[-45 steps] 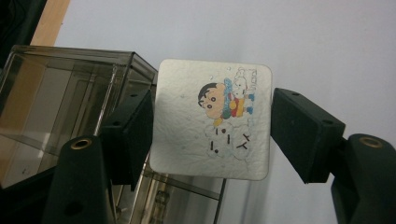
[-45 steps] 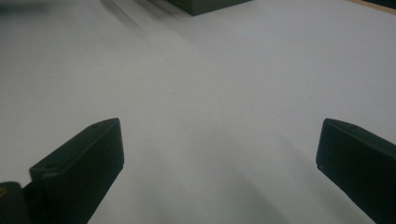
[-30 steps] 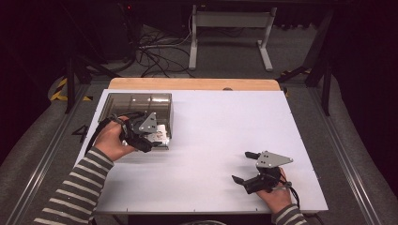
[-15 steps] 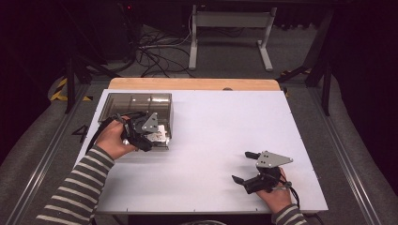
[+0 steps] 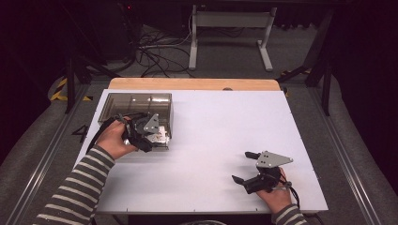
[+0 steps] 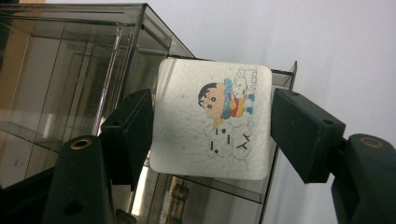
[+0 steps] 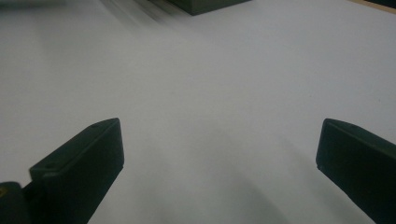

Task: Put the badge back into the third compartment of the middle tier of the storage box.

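Note:
My left gripper (image 5: 157,136) is at the front right corner of a smoky see-through box (image 5: 136,101) at the table's left rear. It is shut on a small white square pack (image 6: 187,140) printed with a cartoon child and snowman. In the left gripper view my left gripper (image 6: 212,121) has a jaw against each side edge of the pack, with the box (image 6: 70,70) and an open clear compartment (image 6: 280,79) behind it. Near the front right of the table my right gripper (image 5: 241,166) rests in a hand, open. In the right gripper view my right gripper (image 7: 219,140) has only bare table between its jaws.
The white table top (image 5: 225,122) stretches between the two hands. A wooden strip (image 5: 192,84) runs along the far edge. Beyond it are floor cables (image 5: 155,51) and a white desk frame (image 5: 230,28).

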`<state>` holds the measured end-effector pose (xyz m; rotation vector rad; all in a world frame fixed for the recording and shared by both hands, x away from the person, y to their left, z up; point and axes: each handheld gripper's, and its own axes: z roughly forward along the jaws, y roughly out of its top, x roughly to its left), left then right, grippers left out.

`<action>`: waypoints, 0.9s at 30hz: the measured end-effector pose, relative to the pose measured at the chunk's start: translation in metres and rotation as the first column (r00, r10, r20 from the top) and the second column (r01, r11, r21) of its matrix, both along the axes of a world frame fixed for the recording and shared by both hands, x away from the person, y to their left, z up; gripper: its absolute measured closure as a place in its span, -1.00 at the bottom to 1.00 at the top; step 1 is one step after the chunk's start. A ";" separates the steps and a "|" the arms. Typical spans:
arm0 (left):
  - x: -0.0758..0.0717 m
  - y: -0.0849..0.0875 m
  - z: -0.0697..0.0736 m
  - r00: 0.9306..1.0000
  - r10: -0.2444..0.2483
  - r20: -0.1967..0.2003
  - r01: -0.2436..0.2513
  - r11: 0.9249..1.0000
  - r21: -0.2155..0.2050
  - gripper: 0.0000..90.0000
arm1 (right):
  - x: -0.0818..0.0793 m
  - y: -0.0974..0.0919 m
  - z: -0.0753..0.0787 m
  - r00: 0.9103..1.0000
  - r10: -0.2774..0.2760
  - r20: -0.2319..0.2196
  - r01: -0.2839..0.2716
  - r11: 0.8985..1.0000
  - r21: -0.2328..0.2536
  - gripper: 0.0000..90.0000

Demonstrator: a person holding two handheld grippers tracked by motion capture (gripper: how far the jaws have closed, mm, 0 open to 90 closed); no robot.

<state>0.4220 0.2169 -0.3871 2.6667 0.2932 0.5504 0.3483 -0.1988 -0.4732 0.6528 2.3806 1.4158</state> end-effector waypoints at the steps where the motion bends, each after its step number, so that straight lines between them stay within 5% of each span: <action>1: 0.000 0.000 0.000 1.000 -0.001 -0.001 0.001 1.000 -0.001 -0.28 | 0.000 0.000 0.000 1.000 0.000 0.000 0.000 1.000 0.000 -0.96; 27: 0.000 0.002 0.002 0.999 -0.015 -0.039 0.016 1.000 0.008 -0.29 | 0.000 0.000 0.000 1.000 0.000 -0.002 0.000 1.000 -0.001 -0.96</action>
